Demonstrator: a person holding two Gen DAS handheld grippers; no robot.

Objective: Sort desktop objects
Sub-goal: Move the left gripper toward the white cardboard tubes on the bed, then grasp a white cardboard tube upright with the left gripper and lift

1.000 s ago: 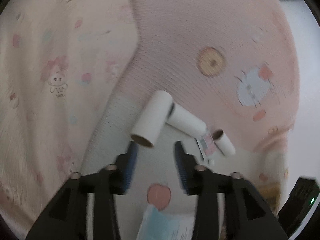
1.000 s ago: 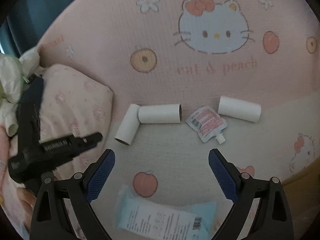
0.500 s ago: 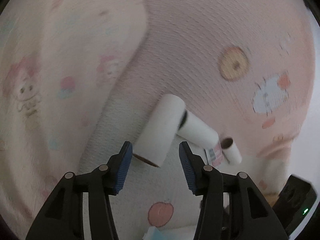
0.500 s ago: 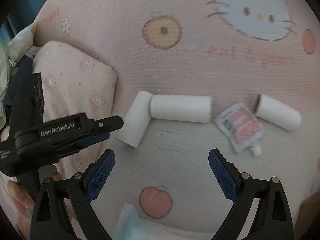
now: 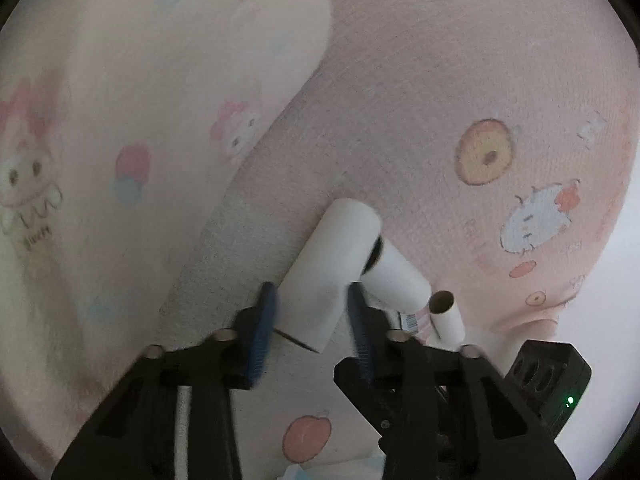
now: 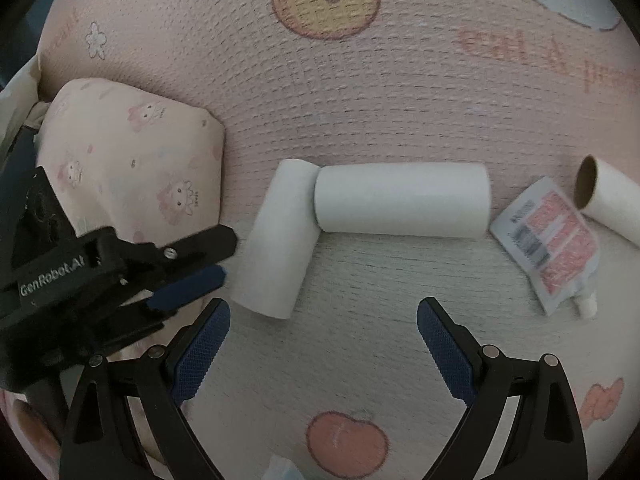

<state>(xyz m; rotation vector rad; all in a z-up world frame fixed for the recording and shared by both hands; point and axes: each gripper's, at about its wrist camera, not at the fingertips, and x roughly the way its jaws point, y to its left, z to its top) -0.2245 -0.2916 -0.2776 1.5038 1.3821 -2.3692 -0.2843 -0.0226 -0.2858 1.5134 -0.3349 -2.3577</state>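
Tubes of white card on a pink cartoon-print mat, 3 in all.

The nearest tube (image 5: 332,276) is straddled by the left gripper (image 5: 310,322), its blue pads set either side of the open end; whether they touch it cannot be told. The right gripper (image 6: 324,344) is held wide apart above bare mat (image 6: 360,80). A second tube (image 6: 402,200) is butted against the first, with a pink pouch (image 6: 550,244) and a third tube (image 6: 612,200) lying beyond.
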